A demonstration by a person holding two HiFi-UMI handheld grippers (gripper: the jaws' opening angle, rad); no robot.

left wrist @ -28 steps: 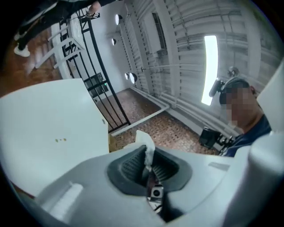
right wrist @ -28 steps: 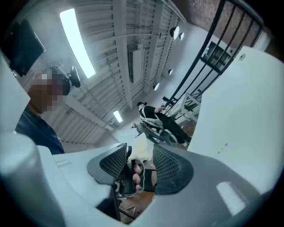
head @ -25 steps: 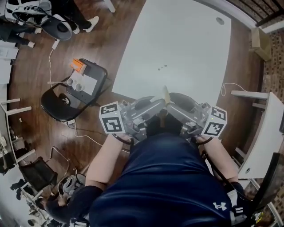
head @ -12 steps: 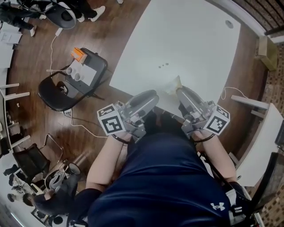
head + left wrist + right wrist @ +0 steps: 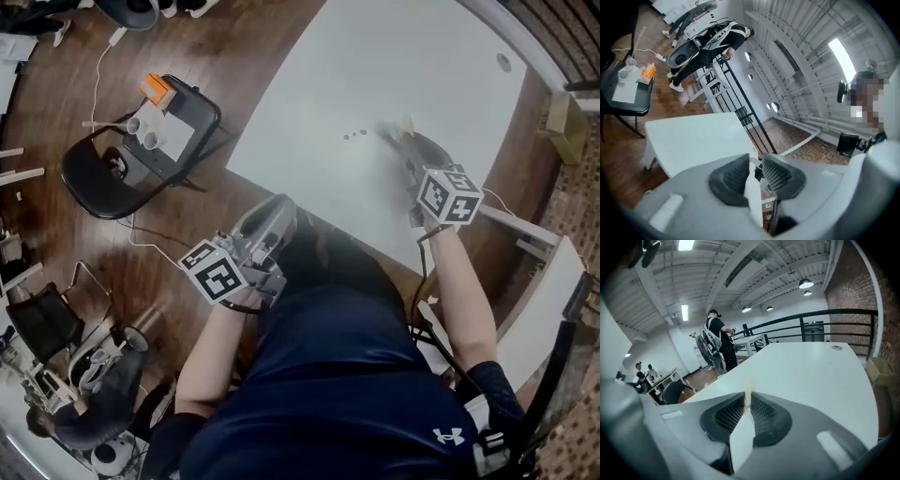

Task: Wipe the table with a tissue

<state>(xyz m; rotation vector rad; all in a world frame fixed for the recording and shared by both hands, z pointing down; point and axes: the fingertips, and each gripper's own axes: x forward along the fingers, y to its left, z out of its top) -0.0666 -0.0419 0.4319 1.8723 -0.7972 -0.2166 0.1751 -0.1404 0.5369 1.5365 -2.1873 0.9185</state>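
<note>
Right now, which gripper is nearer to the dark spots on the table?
Right. The right gripper, closing on the tissue, is over the table beside the dark spots; the left gripper, closing empty, is at the table's near edge.

Broad table (image 5: 375, 84) lies open around small dark specks (image 5: 353, 135); chair (image 5: 141, 155) stands well left.

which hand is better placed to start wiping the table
Right. The right gripper is over the table, its fingers closing on the tissue. The left gripper sits back at the table's near edge, fingers closing with nothing between them.
</note>
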